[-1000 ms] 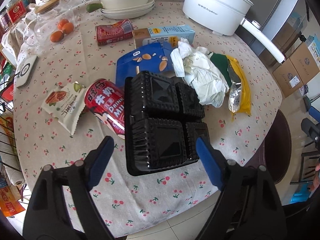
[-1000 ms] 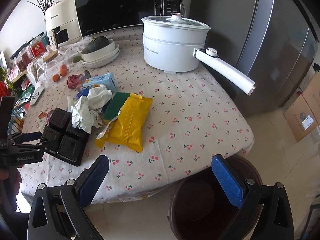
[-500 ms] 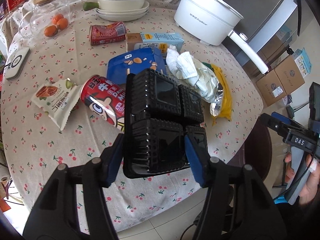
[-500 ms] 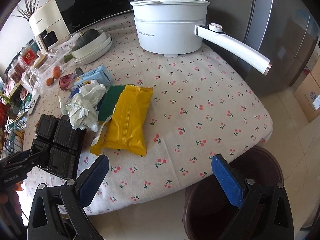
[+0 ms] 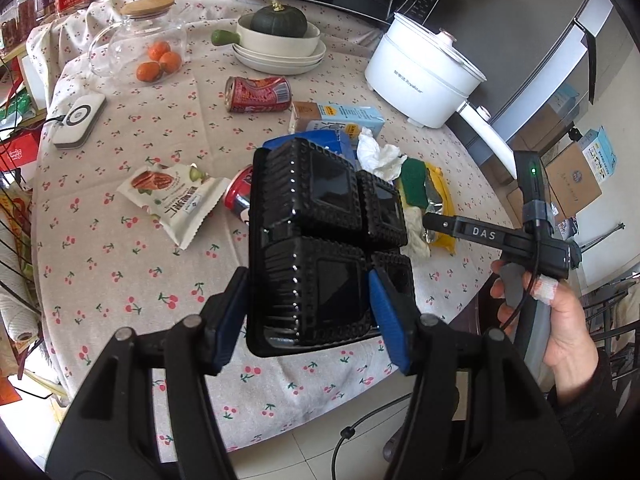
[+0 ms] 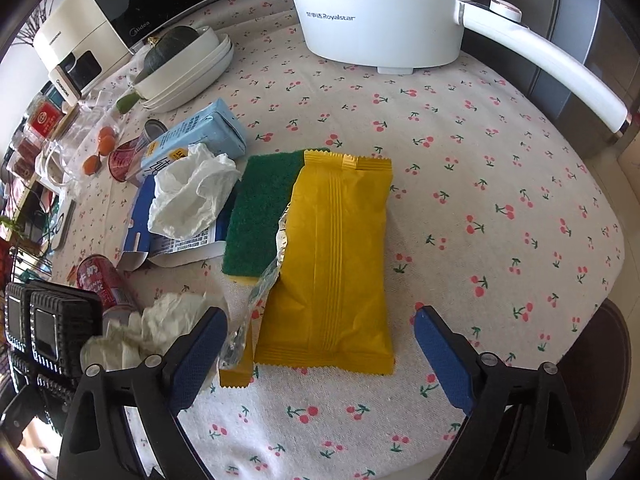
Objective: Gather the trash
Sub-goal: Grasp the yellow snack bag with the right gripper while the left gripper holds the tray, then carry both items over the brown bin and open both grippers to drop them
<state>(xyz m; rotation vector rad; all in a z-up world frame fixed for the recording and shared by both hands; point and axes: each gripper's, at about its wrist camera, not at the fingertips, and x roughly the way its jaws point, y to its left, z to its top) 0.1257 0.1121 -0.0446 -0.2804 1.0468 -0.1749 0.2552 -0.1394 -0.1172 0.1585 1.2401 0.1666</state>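
The left tongs [image 5: 308,314] squeeze the black tray [image 5: 320,240], lifted off the table [image 6: 460,184]. The right tongs [image 6: 320,356] are closing, nothing pinched yet. The yellow bag [image 6: 332,264] lies between them, pointing long-ways straight ahead.

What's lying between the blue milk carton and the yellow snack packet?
In the right wrist view, crumpled white tissue and a green scouring pad lie between milk carton and yellow packet.
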